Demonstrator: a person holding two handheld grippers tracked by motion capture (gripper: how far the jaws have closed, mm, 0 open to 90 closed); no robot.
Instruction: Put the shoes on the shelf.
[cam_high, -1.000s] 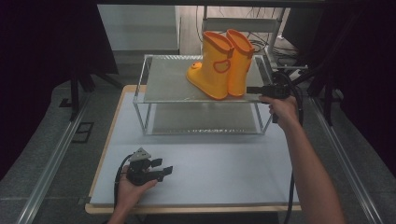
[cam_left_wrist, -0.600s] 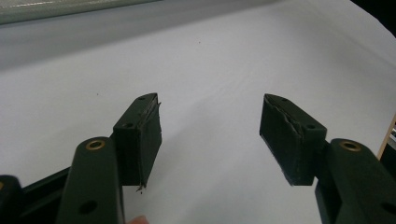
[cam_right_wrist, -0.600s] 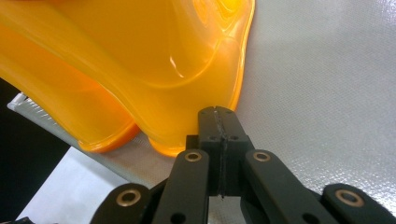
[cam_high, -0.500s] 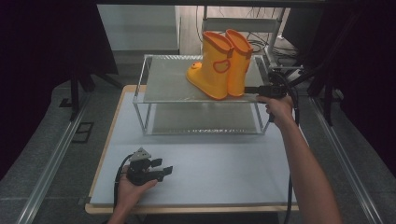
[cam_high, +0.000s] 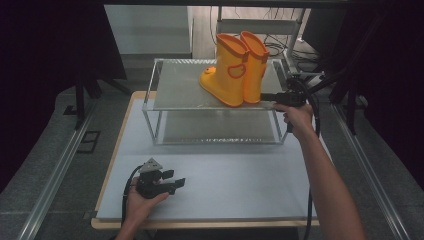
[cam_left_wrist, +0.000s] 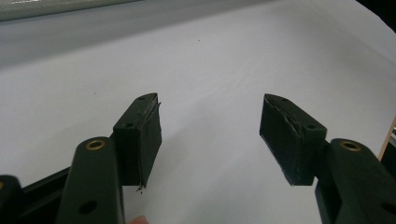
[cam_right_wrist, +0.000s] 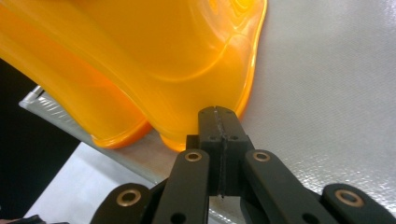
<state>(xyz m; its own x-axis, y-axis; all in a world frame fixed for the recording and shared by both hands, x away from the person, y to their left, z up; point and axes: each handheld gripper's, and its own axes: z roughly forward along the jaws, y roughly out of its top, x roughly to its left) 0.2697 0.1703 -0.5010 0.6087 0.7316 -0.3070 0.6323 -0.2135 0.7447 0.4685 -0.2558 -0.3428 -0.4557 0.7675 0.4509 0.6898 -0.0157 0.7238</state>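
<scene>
A pair of orange rubber boots (cam_high: 235, 75) stands upright on the top shelf of a glass-and-metal rack (cam_high: 175, 95). My right gripper (cam_high: 267, 96) reaches in from the right at shelf height. In the right gripper view it (cam_right_wrist: 218, 114) is shut with nothing between its jaws, and its tip touches the sole edge of the nearer boot (cam_right_wrist: 154, 56). My left gripper (cam_high: 175, 181) rests low on the white table (cam_high: 240, 180) near the front left. It (cam_left_wrist: 211, 102) is open with nothing between its pads.
The rack has a lower shelf (cam_high: 220, 131) under the top one and stands on the far half of the table. Metal rails (cam_high: 65, 150) run along both sides. Cables and a stand (cam_high: 295, 30) lie behind the rack. A cable trails from each gripper.
My right hand and gripper have edged slightly left toward the boots' heel. The left gripper has not moved.
</scene>
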